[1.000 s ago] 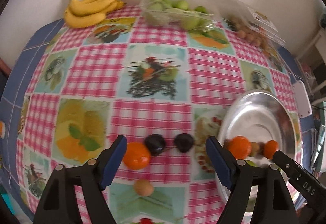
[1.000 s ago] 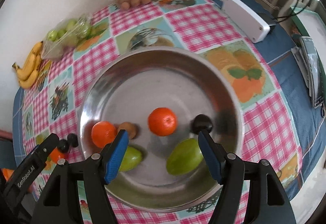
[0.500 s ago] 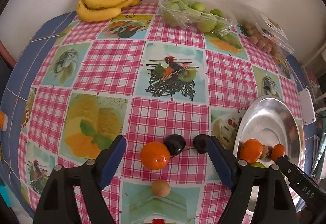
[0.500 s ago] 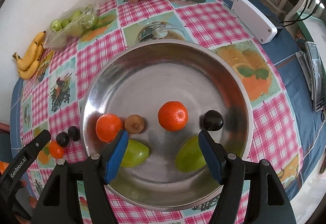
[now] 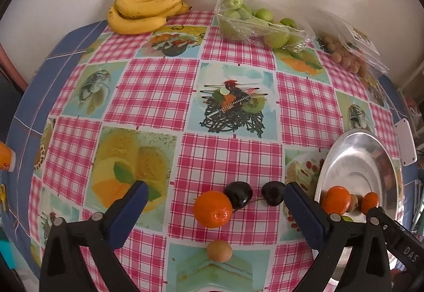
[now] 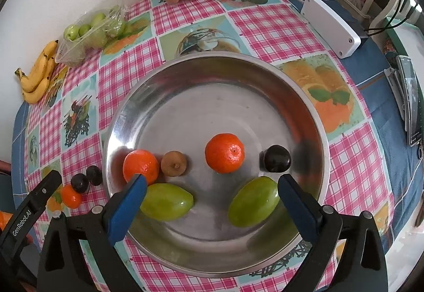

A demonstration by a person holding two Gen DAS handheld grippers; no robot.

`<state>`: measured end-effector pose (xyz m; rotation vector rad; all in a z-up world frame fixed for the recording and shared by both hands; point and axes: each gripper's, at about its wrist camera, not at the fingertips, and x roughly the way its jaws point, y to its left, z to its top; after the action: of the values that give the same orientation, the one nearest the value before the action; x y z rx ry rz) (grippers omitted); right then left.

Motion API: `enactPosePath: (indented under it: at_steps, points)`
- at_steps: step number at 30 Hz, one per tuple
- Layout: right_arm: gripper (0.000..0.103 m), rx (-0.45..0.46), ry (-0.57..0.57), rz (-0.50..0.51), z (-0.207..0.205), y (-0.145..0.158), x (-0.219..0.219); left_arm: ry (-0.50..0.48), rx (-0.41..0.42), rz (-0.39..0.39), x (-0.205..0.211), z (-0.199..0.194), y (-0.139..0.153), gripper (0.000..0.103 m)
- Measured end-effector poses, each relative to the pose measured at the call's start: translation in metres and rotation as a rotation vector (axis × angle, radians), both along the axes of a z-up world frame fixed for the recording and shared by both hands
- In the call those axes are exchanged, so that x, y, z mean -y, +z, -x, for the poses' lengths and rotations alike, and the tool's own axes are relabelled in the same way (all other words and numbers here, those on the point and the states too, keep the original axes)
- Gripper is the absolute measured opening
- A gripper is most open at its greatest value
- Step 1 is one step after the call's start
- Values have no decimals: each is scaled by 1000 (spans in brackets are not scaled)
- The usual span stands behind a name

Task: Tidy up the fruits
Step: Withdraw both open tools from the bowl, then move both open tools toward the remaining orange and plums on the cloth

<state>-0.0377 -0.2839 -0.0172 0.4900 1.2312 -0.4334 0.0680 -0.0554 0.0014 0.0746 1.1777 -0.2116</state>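
Now your left gripper (image 5: pixel 216 197) hangs over the near part of the table (image 5: pixel 148 85), pointing steeply down; its jaws have just been opening and stand wide with nothing clamped. Between them, on the cloth, lie a tangerine (image 5: pixel 212 209) and two dark plums (image 5: pixel 237 194), the tangerine touching the nearer plum. A small brown fruit (image 5: pixel 219 251) sits just nearer you, apart from them.

Your right gripper (image 6: pixel 212 194) is over the steel bowl (image 6: pixel 312 117) by the table's right side. Its jaws have also just been opening, released, gripping nothing. In the bowl lie two tangerines (image 6: pixel 224 153), a brown fruit, one plum (image 6: pixel 277 158) and two green fruits (image 6: pixel 254 201), both just ahead of your pads.

Handling, as I judge it: the loose tangerine is light, with a soft rind that yields. Take it across its middle, pads level on opposite sides, and close gently so you don't bruise it. It will likely roll if nudged, and the plum will go with it. The plums look smooth and glossy, so probably slippery; what seems to be a thin stem runs between them, so lifting one may drag the other. The brown fruit is small; centre it well before closing.

Bananas (image 5: pixel 148 9) and bagged green fruit (image 5: pixel 254 21) wait along the far edge.
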Motion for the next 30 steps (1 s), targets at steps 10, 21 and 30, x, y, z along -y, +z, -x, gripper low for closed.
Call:
enactPosePath:
  at_steps: [10, 21, 30]
  points:
    - [99, -21, -1, 7, 1, 1, 0, -10, -7, -11, -1, 2, 2, 103]
    - [99, -17, 41, 12, -7, 10, -22, 48, -18, 24, -29, -1, 8, 103]
    - [99, -8, 119, -6, -22, 13, -61, 149, -14, 43, -73, -5, 12, 103]
